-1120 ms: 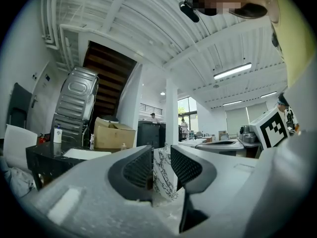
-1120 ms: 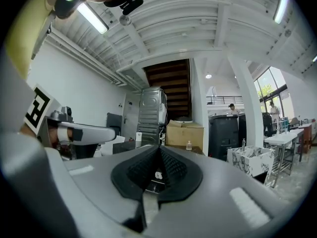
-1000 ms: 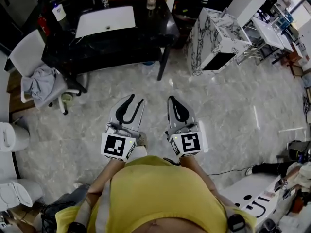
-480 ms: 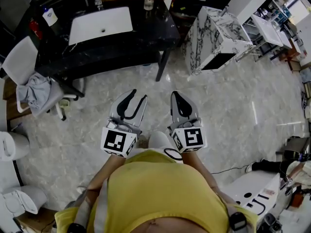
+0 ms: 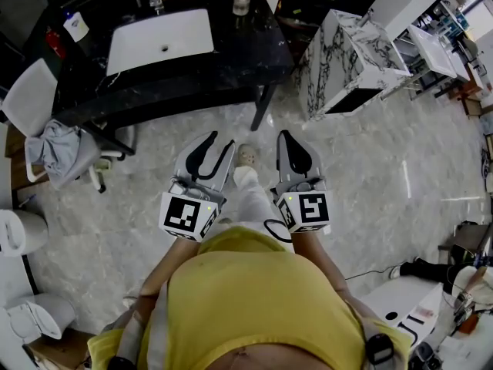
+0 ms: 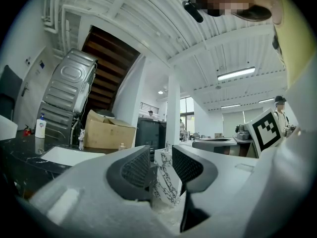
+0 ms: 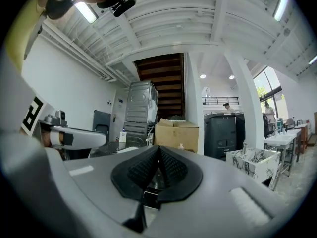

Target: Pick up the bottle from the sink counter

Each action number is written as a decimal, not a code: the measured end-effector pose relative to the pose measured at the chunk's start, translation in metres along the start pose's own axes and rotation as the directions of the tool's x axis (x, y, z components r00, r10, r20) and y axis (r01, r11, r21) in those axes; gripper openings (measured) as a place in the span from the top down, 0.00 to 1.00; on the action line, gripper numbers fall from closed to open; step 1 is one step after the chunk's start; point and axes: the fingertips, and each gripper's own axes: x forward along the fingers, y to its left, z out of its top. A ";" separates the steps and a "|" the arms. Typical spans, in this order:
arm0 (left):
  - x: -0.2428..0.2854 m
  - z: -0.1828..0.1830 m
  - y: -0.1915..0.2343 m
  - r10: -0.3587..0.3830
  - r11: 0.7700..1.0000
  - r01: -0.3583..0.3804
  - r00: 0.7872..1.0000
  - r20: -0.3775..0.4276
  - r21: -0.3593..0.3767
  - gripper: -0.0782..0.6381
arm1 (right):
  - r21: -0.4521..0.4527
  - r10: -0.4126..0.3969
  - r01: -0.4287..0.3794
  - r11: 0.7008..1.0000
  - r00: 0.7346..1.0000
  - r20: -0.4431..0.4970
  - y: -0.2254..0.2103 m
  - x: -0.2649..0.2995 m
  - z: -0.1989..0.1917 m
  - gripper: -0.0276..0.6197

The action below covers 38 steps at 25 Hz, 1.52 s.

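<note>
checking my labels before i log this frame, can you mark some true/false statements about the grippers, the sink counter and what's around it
1. The left gripper has its jaws apart with nothing between them. True.
2. The right gripper is clamped on a bottle. False: its jaws are together and empty. The small bottle stands on the black counter, right of the sink.
3. The white sink is set in the black counter. True.
4. The white chair is bare. False: a grey cloth lies on it.
5. Both grippers are over the counter. False: they are over the marble floor, short of the counter.
</note>
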 end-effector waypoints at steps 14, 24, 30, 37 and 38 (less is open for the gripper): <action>0.202 0.015 0.103 0.092 0.995 -0.093 0.995 0.027 0.046 0.69 | -0.038 0.091 -0.091 0.995 0.996 0.006 -0.116 0.207 -0.005 0.96; 0.347 0.012 0.191 0.186 0.981 -0.187 0.982 0.025 0.052 0.67 | -0.077 0.213 -0.215 0.973 0.976 -0.033 -0.186 0.362 -0.025 0.95; 0.388 -0.002 0.222 0.202 0.977 -0.202 0.979 0.004 0.066 0.67 | -0.069 0.242 -0.246 0.967 0.968 -0.059 -0.203 0.406 -0.038 0.95; 0.421 -0.023 0.242 0.179 0.982 -0.176 0.983 -0.044 0.063 0.67 | -0.042 0.238 -0.241 0.970 0.968 -0.075 -0.215 0.431 -0.055 0.95; 0.425 -0.027 0.244 0.172 0.984 -0.169 0.984 -0.054 0.061 0.67 | -0.042 0.237 -0.241 0.970 0.968 -0.077 -0.216 0.434 -0.057 0.96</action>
